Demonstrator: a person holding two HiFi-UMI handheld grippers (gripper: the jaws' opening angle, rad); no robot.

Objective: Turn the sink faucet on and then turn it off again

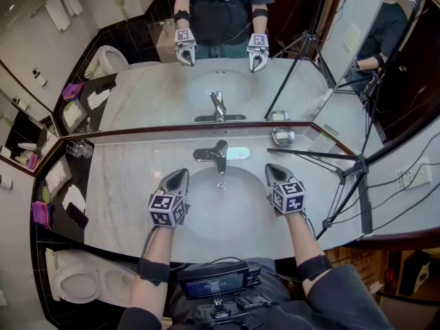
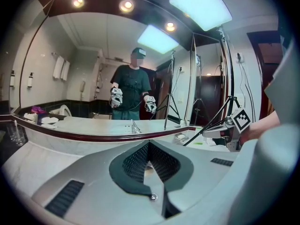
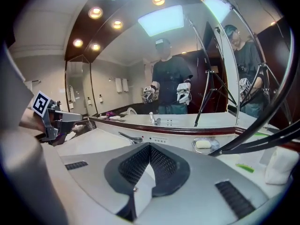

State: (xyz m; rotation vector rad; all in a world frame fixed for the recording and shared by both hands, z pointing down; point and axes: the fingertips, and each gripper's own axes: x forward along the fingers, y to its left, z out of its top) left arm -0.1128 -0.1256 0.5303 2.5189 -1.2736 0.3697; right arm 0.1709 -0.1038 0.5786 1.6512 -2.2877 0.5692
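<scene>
Now holding the left tool [image 1: 183, 173] low over the left side of the sink basin [image 1: 227, 215], at the centre of the head view, jaws clenched together on nothing. Holding the right tool [image 1: 269, 167] likewise over the basin's right side, also clenched and empty, well apart from the left one. Pointing both tips up the frame toward the faucet [image 1: 218, 154], which is standing at the basin's back edge on the pale marble desk [image 1: 124, 184], between the two tips and touched by neither. Showing, in the left gripper view, the left tool [image 2: 149, 144] pressed pad to pad below the mirror [image 2: 93, 55]. Showing, in the right gripper view, the right tool [image 3: 150, 146] pressed shut the same way, the faucet [image 3: 127, 137] left of centre, a soap dish [image 3: 205, 145] right of centre. Crossing the desk's right end in the head view, a tripod [image 1: 347, 177].
</scene>
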